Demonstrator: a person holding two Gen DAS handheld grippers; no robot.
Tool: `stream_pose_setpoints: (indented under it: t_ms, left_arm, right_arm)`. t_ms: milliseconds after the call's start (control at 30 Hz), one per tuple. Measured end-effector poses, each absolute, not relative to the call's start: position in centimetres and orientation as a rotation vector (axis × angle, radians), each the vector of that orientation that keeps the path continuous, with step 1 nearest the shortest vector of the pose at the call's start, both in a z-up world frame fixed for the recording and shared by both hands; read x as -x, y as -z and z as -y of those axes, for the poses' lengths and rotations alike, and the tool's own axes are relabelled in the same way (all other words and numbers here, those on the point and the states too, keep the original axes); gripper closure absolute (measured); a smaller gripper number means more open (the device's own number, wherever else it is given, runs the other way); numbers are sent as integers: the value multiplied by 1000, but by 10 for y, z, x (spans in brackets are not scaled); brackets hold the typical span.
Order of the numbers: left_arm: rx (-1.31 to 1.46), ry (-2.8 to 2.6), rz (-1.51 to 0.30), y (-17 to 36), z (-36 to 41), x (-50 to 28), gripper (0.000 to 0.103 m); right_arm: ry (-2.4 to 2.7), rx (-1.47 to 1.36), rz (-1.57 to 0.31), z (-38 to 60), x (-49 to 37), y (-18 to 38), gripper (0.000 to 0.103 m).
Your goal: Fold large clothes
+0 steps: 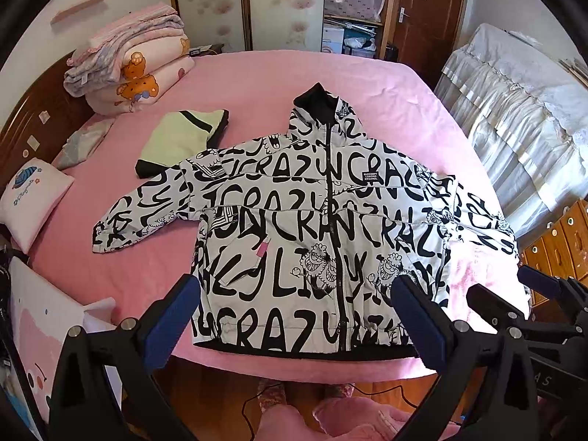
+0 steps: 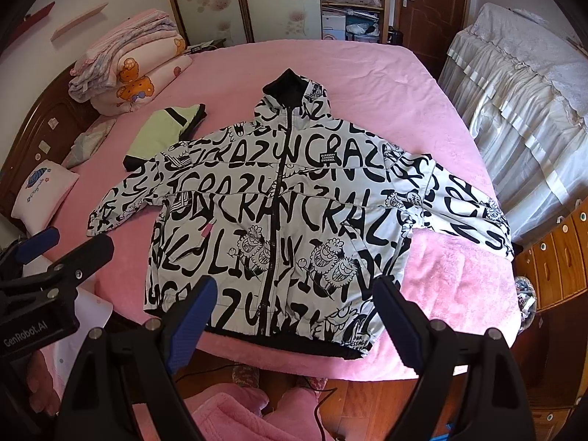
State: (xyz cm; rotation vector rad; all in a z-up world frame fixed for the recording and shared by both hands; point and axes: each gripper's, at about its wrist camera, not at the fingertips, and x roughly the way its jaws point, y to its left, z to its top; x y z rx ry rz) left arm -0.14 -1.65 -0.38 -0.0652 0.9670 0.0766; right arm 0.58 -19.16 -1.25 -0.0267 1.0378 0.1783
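jacket (image 1: 316, 228): smooth printed cloth | bed cover (image 1: 257, 73): fuzzy pink fleece | fingers (image 2: 193, 327): textured blue pads

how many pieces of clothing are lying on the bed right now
2. The black-and-white lettered jacket lies spread flat, zipped, near the bed's front edge. A folded green-and-black garment sits behind its left sleeve, partly under it. More could be hidden among the stacked quilts.

— What do the tools look like?
— Each gripper (image 1: 296, 314) (image 2: 296, 312) has black arms, silver screws and blue pads (image 1: 171, 321).
— Markings?
— "GenRobot.AI" in white; fluffy pink trousers (image 2: 235, 417) below.
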Motion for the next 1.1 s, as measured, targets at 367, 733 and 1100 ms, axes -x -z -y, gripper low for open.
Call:
stream_pose_setpoints:
  t_ms: [367,733,1100]
  left_arm:
    - [169,-146,-991,12,33,-11,0]
    - [391,-366,-1024,26,-13,0,0]
    - [521,-481,-1022,45,-83,-3,0]
  right_arm:
    - [-278,82,-1014,208,-45,10,16]
    - [-397,61,-1052,208,-76,24,16]
    - [-408,32,-1043,187,-94,26,16]
